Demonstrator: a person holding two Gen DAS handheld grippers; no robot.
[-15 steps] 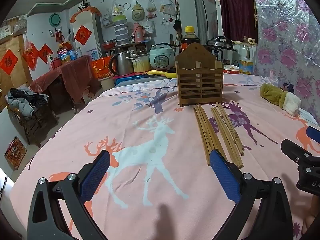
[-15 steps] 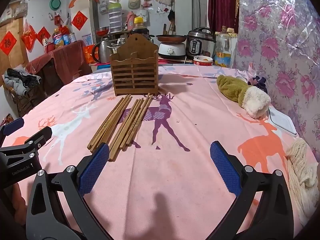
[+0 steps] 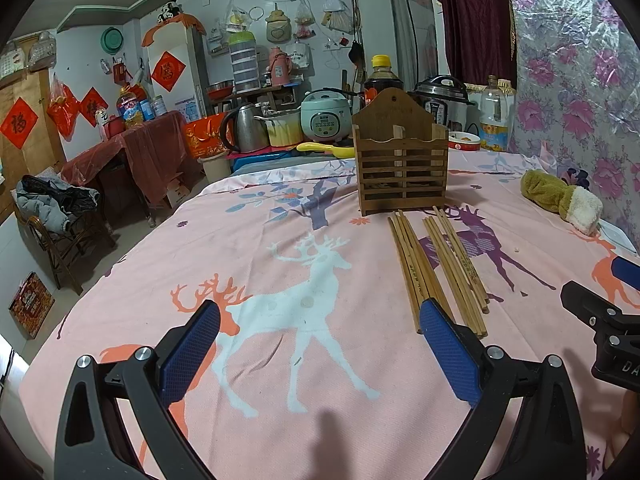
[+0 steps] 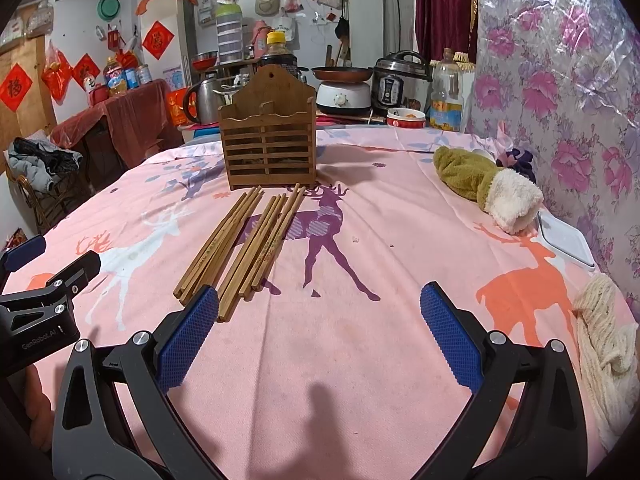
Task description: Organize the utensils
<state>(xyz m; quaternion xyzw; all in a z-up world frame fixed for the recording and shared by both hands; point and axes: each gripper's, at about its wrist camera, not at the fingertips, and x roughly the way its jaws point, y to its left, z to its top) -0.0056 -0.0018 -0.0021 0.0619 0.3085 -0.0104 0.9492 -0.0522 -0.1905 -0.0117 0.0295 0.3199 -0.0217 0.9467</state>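
Several wooden chopsticks (image 3: 436, 264) (image 4: 244, 244) lie in two loose bundles on the pink deer-print tablecloth (image 3: 280, 240). Their far ends almost reach a slatted wooden utensil holder (image 3: 401, 164) (image 4: 270, 140) that stands upright behind them. My left gripper (image 3: 320, 332) hovers open and empty over the cloth; its right blue pad sits just in front of the near chopstick ends. My right gripper (image 4: 320, 320) is also open with nothing between its fingers, and the chopsticks' near ends lie by its left pad. Each gripper shows at the edge of the other's view.
A green and white plush cloth (image 4: 488, 188) lies at the right, with a white lid (image 4: 568, 244) and a cream knitted cloth (image 4: 608, 352) nearer. Cookers, a kettle and bottles (image 3: 494, 116) crowd the far edge. A flowered plastic wall (image 4: 560, 80) bounds the right side.
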